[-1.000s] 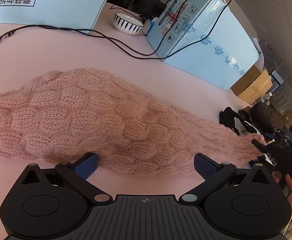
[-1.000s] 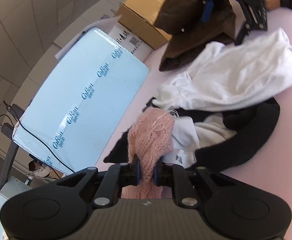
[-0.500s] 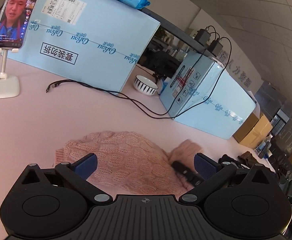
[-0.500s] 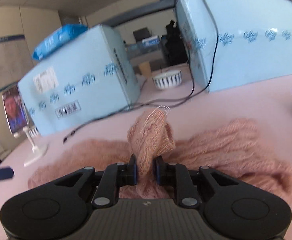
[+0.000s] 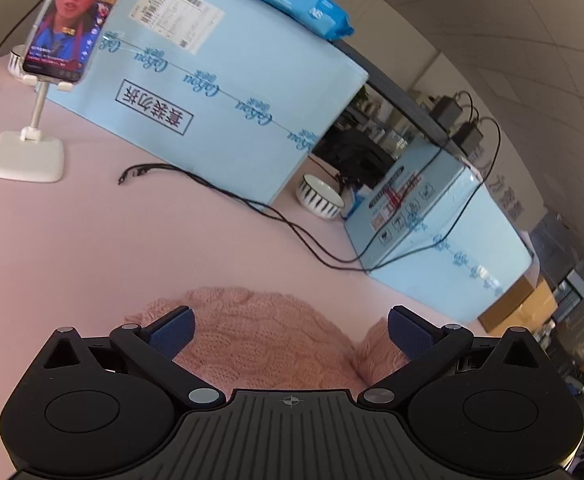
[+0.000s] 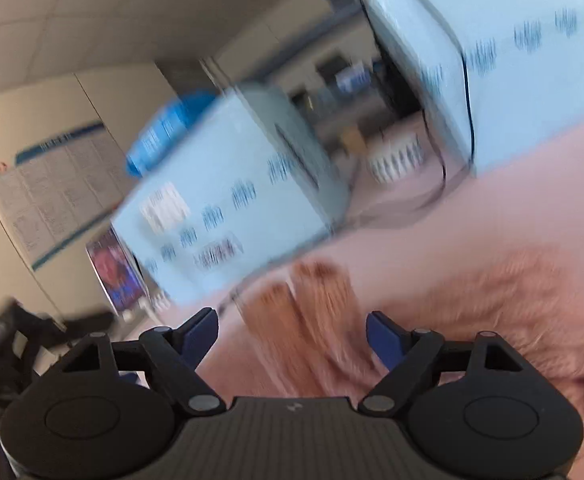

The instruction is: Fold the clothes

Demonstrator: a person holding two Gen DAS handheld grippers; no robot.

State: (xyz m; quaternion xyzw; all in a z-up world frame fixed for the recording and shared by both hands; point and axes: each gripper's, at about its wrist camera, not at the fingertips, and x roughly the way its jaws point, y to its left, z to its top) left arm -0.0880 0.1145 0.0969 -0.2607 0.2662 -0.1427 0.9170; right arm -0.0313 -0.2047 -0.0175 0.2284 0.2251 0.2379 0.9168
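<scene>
Both tools spread: left tool, right tool | pink sweater half-hidden | right view blurred

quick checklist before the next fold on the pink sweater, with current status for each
1. Right gripper open, sleeve end let go: ok.
2. Left gripper open and empty: ok.
3. Pink sweater lying on the table: ok.
4. Sleeve landed flat on the sweater body: cannot tell, right view is blurred.
5. Black cable apart from the sweater: ok.
6. Bundle edges squared up: cannot tell, grippers hide the near part.
</scene>
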